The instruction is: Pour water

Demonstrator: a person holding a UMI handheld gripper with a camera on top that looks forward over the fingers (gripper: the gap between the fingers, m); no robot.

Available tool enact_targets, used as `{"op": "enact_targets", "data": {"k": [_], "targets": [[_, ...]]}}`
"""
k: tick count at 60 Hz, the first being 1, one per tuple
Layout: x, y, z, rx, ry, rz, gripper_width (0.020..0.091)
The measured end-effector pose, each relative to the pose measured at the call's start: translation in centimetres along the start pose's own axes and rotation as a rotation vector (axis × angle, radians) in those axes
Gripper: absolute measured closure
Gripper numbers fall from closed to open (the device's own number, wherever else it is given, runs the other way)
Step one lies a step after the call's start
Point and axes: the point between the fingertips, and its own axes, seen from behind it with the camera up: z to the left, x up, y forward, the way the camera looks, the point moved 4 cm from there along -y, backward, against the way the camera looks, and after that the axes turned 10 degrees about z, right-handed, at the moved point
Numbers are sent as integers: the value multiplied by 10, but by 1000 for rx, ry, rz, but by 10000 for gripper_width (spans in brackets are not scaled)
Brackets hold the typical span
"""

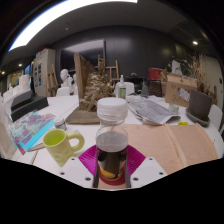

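While clenched on the jar [112, 140], the claw [112, 172] held it upright, lid uppermost; no label legible.

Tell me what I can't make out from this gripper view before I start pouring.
- Bottle: its base sits low between the magenta pads, so whether the gripper presses it is unclear.
- Bottle cap: the white top is visible, but sealed or loose is too small to tell.
- Yellow-green mug: the rim's angle hides the inside, so its contents are unknown.
- Table beyond the bottle: papers and small items are too small to identify.
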Motion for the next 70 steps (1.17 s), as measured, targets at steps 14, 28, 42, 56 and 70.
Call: {"op": "enact_targets", "data": {"k": [14, 28, 42, 56, 70], "targets": [[6, -29, -4, -29, 17, 62, 245], [26, -149, 19, -165, 46, 122, 244], [19, -263, 80, -228, 60, 110, 244], [-1, -304, 119, -247, 58, 139, 247], [-19, -311, 124, -255, 83, 188, 249]]}}
